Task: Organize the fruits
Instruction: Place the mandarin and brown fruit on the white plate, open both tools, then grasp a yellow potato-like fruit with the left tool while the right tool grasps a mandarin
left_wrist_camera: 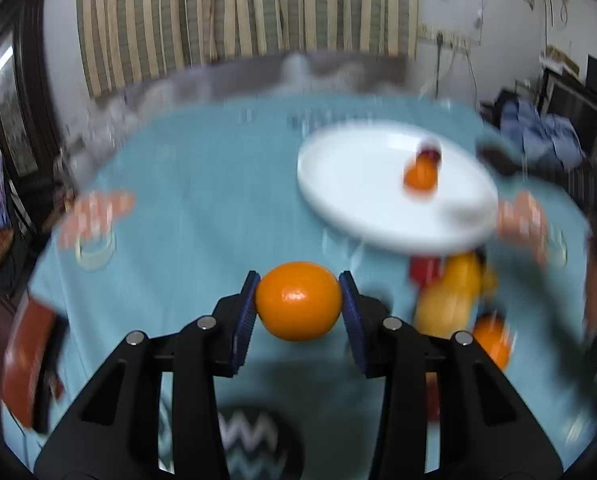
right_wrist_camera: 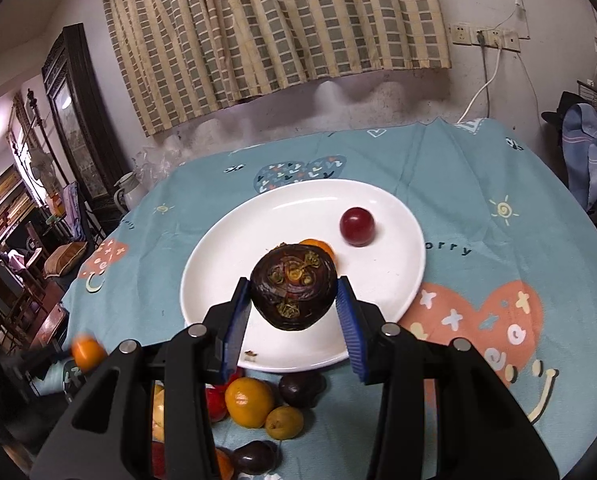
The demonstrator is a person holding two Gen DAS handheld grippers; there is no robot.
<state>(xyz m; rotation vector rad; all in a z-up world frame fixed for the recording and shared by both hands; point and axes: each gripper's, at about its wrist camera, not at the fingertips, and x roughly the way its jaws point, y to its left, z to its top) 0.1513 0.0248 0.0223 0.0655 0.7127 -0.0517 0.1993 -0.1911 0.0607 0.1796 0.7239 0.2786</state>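
While the left tool (left_wrist_camera: 298, 300) clamps an orange (left_wrist_camera: 298, 301) between its blue pads above the blue-clothed desk (left_wrist_camera: 202, 200), the right tool (right_wrist_camera: 293, 298) grips a dark purple fruit (right_wrist_camera: 293, 290) over the white plate (right_wrist_camera: 218, 264), where a red plum (right_wrist_camera: 357, 226) and a small orange fruit (right_wrist_camera: 318, 247) lie. More fruits (right_wrist_camera: 249, 402) sit just beside the plate's near rim.
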